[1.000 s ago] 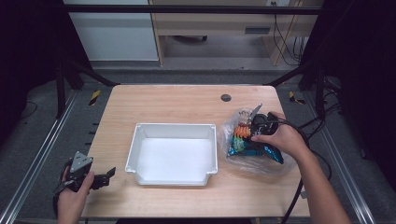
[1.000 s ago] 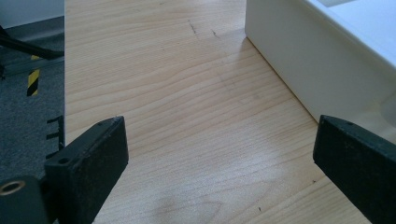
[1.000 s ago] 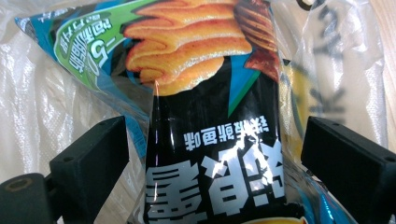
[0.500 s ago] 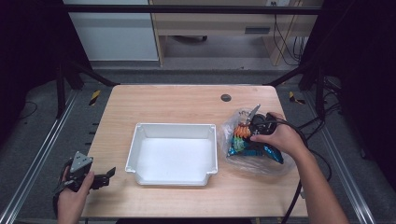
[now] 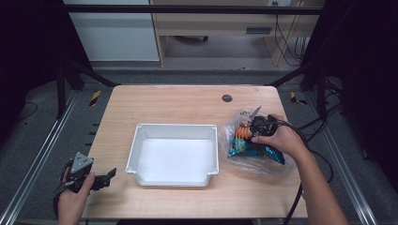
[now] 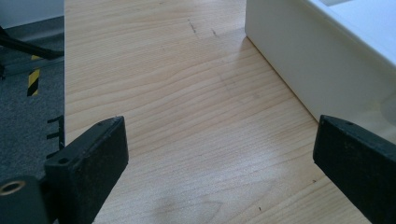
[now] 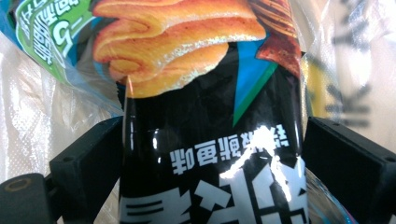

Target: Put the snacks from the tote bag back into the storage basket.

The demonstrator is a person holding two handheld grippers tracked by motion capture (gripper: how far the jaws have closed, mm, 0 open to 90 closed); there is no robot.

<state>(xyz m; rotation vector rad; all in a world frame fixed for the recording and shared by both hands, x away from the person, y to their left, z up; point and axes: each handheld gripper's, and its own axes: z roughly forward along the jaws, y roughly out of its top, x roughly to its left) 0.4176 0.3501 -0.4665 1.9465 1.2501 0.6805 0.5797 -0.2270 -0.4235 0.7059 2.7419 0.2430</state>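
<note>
R gripper (image 7: pixel 210 154) astride black snack pack (image 7: pixel 210 140), L gripper (image 6: pixel 219 154) agape

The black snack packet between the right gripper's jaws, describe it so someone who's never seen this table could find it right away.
Start at the white tray mid-table and go right to the clear plastic bag of snacks under the person's right hand. Inside it, the black snack packet sits between the right gripper jaws. Unlike the blue-and-green packet beside it, it is glossy black with white lettering and orange chips pictured.

black gripper (image 5: pixel 104 177), grey three-cornered plate (image 5: pixel 81 163)
</note>
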